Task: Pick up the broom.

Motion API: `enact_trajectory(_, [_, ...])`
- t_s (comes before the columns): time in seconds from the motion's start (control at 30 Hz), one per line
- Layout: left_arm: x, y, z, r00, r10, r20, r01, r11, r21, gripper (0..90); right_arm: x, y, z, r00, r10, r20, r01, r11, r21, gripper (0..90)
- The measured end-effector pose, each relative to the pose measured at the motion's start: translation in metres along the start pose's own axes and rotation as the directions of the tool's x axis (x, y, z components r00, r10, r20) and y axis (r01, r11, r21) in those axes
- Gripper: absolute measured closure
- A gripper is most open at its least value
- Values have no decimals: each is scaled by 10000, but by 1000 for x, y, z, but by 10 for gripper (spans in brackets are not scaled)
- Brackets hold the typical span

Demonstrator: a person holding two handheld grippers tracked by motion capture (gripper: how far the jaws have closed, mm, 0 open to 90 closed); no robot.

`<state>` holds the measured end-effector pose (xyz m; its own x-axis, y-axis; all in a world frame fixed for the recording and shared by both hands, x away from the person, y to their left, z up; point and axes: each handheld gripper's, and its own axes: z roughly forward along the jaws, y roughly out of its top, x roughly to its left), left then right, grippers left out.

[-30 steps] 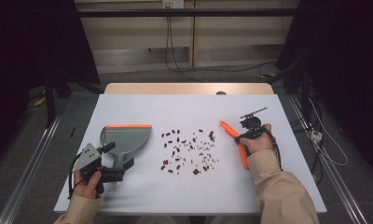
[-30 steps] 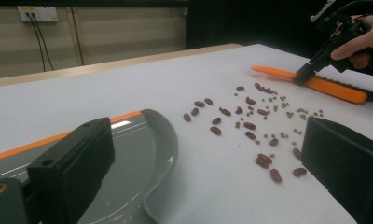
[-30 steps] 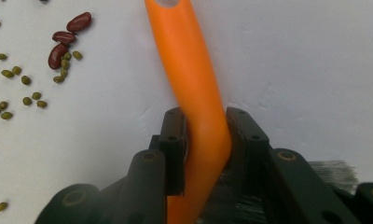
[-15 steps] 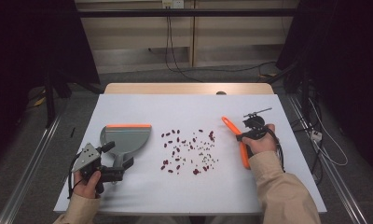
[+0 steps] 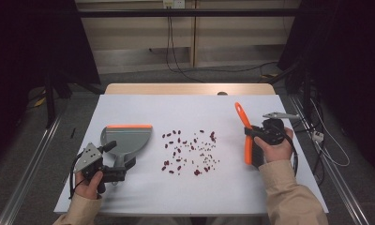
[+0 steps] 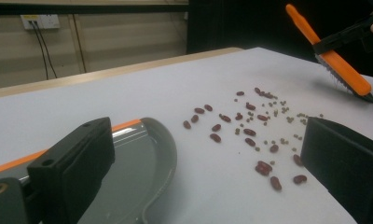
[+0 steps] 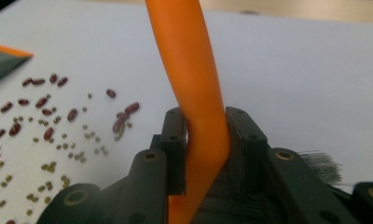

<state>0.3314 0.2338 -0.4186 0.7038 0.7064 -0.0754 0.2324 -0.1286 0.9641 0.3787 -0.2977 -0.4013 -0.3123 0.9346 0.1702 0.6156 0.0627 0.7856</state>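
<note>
White rectangular table top [image 5: 251,187]: bearing every item listed below.

Scattered dark red beans and small greenish-brown peas [image 5: 189,152]: lying loose at mid-table, between the dustpan and the brush, touching neither. In the left gripper view the spill [image 6: 250,133] is lying ahead of the jaws, with the farthest peas reaching toward the brush.

Grey plastic dustpan with an orange front lip [image 5: 127,138]: lying flat left of the spill, lip facing the far edge, handle pointing back toward the person.

Left gripper [image 5: 122,165]: sitting at the dustpan's handle end, held in the person's left hand [image 5: 89,183]. In its own view the jaws are standing wide apart, with the pan [image 6: 142,163] lying in front of the left jaw; whether they are holding the handle cannot be told.

Orange-handled hand brush with dark bristles [image 5: 245,133]: sitting right of the spill, bristle end nearer the person, handle tip angling away.

Right gripper [image 5: 249,133]: closing its jaws tightly on the brush's orange handle [image 7: 198,107], one jaw pressing each side; grey bristles are showing at lower right.
</note>
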Motion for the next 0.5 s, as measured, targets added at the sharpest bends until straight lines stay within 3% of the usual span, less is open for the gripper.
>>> enact_trajectory(0.1, [-3,6,1,9999,42,134,-40,10000,-91,30,4,-4,-14,10000,23,-13,-25,9930,-1180,705])
enact_trajectory(0.2, [-6,13,4,9994,229,250,-226,9997,-134,30,7,-6,-20,10000,-52,38,58,9878,-1556,706])
enact_trajectory(0.33, [-15,23,9,9983,301,492,-289,9993,-258,30,10,-9,-30,9997,-221,41,225,9731,-2291,706])
enact_trajectory(0.5, [-27,33,16,9934,685,915,-667,9975,-232,30,13,-9,-38,9998,-196,-52,172,9562,-2922,708])
